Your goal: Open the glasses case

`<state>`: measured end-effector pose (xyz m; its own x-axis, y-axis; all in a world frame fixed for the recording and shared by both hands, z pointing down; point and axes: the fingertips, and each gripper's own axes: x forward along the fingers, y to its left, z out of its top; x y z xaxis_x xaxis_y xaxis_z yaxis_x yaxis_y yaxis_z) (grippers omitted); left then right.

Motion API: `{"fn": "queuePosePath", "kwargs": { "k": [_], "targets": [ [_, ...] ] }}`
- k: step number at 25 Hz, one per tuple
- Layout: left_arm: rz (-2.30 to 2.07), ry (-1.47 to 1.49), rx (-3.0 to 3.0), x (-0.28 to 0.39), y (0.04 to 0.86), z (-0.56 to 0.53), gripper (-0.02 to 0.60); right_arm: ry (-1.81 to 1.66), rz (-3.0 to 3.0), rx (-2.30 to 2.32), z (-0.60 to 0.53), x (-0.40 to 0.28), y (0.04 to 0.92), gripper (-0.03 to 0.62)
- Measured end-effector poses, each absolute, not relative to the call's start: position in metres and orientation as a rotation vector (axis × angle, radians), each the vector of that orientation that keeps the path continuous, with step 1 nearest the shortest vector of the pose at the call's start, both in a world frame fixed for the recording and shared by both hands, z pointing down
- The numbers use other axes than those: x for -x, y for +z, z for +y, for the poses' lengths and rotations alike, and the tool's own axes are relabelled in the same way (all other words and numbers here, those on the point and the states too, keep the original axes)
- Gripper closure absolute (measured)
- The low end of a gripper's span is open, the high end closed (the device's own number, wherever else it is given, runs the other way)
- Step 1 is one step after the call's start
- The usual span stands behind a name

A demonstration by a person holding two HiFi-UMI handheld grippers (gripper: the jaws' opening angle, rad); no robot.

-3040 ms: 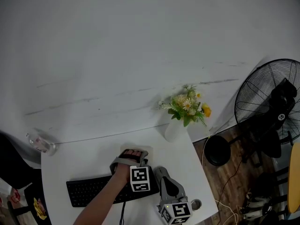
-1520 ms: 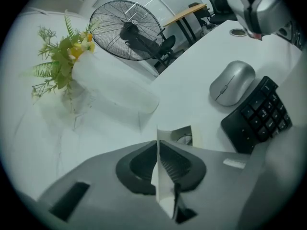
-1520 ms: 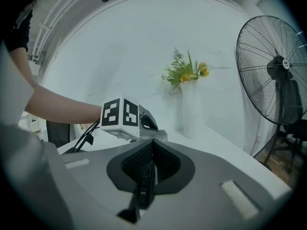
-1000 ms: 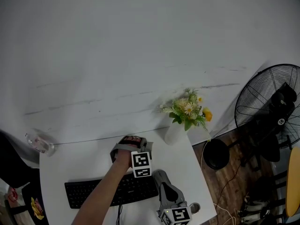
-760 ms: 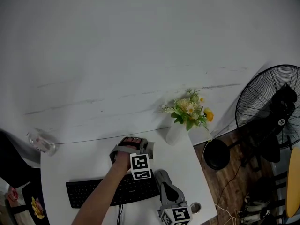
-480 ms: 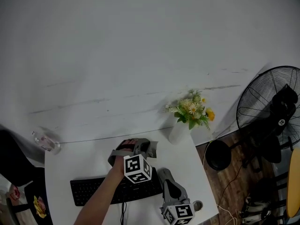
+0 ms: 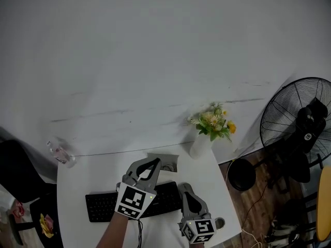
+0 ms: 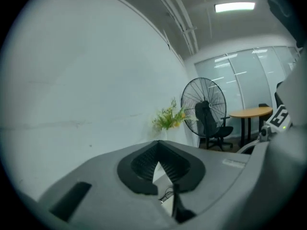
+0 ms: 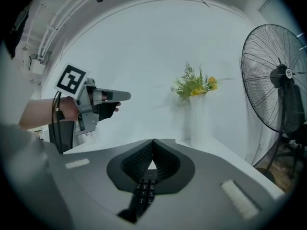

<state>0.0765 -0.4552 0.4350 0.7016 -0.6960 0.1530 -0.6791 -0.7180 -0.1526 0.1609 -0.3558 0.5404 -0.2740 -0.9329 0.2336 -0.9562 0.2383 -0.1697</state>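
While the right gripper (image 7: 185, 187) sat low over the near edge of the white table (image 7: 77, 185), its jaws were together w/ nothing between them. Its own view showed only black keys of the keyboard (image 7: 103, 211) below the tips.

Left gripper (image 7: 154, 163) was up off the table, pointing roughly level. Jaws closed tip to tip, empty. Right gripper view caught it from the side, marker cube and the hand (image 9: 36, 110) included; head view saw it only from behind.

Just past the left tips, beyond the keyboard, lay the glasses case (image 7: 169, 163): a small grey shape on the table, partly covered by the gripper. Only the head view showed it; neither gripper view did. Couldn't tell if its lid was up.

Farther back, a white vase (image 7: 199, 146) w/ flowers (image 7: 213, 124) stood at the far right corner, in all 3 views. A clear bottle (image 7: 61, 154) at the far left corner showed clearly in the head view only. Fan (image 7: 297, 120) stood on the floor right of the table. Left gripper view alone added a round wooden desk (image 8: 252, 112) and an office chair (image 8: 216, 131) behind the fan.
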Motion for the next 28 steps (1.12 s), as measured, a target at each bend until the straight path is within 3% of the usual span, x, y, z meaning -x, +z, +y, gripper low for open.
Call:
{"fn": "queuePosePath", "kwargs": {
  "k": [7, 12, 28],
  "targets": [
    [1.313, -0.141, 2.816, -0.033, 0.444, -0.387, 0.574, 0.373, -2.434, -1.842, -0.352, -0.15, 0.521, 0.586],
    [1.411, -0.183, 2.88, -0.013, 0.479, -0.351, 0.574, 0.346, -2.441, -1.849, -0.342, -0.146, 0.512, 0.586],
    [1.42, -0.136, 2.82, -0.004, 0.46, -0.34, 0.574, 0.313, -2.429, -1.882, -0.322, -0.141, 0.503, 0.588]
  ]
}}
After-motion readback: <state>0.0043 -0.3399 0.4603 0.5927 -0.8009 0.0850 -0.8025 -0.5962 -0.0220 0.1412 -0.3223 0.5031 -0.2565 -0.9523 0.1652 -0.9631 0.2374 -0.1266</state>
